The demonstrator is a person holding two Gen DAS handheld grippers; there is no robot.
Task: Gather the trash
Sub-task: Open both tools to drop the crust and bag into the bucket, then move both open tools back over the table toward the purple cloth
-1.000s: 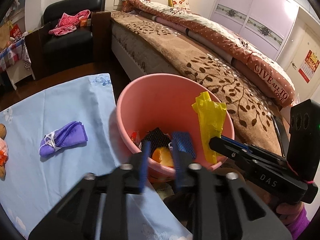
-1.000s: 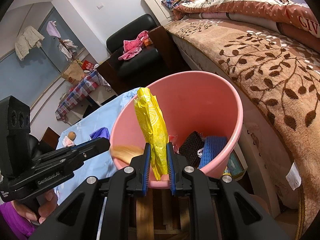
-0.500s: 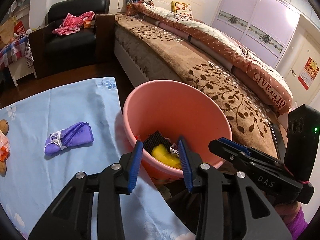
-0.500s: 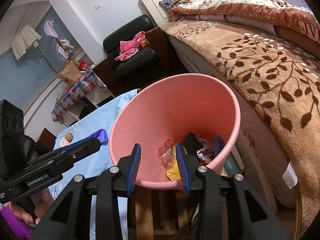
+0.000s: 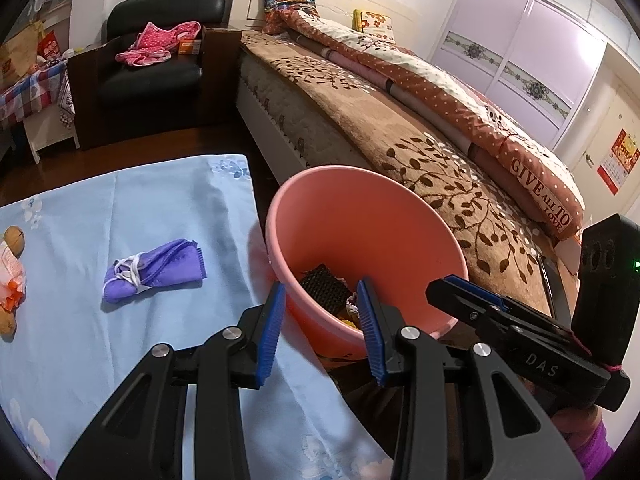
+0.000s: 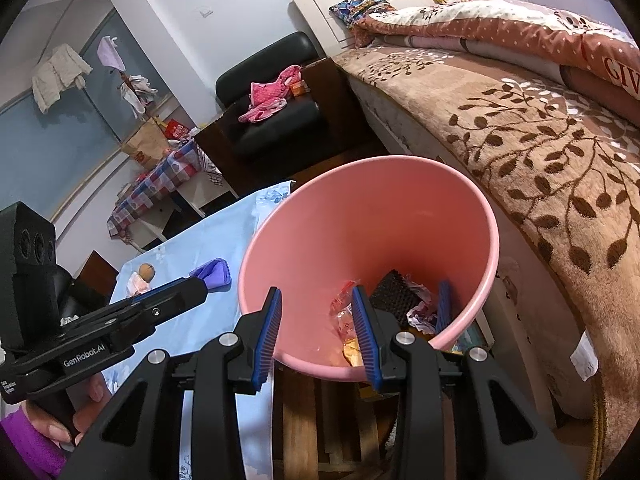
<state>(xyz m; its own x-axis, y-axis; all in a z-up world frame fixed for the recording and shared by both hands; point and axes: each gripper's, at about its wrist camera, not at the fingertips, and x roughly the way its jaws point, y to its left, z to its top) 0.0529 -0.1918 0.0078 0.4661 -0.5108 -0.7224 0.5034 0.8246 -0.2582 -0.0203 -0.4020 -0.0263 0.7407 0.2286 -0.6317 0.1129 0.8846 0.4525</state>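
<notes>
A pink bin [image 5: 372,216] [image 6: 360,220] stands between the table and the bed, with wrappers and a black mesh piece [image 6: 394,290] at its bottom. My left gripper [image 5: 320,328] is open and empty at the bin's near rim. My right gripper [image 6: 318,336] is open and empty above the bin's near rim. A purple cloth bundle [image 5: 154,270] [image 6: 212,274] lies on the light blue tablecloth [image 5: 100,208]. The right gripper shows in the left wrist view [image 5: 464,292], the left one in the right wrist view [image 6: 188,288].
Two brown round items and an orange-white wrapper [image 5: 10,276] lie at the table's left edge. A bed with a brown leaf-pattern cover [image 5: 420,152] runs along the right. A black armchair [image 5: 156,64] with pink clothes stands behind.
The right gripper opened and let the yellow wrapper fall into the bin. The left gripper opened wider and drew back from the bin. Both are now empty.
</notes>
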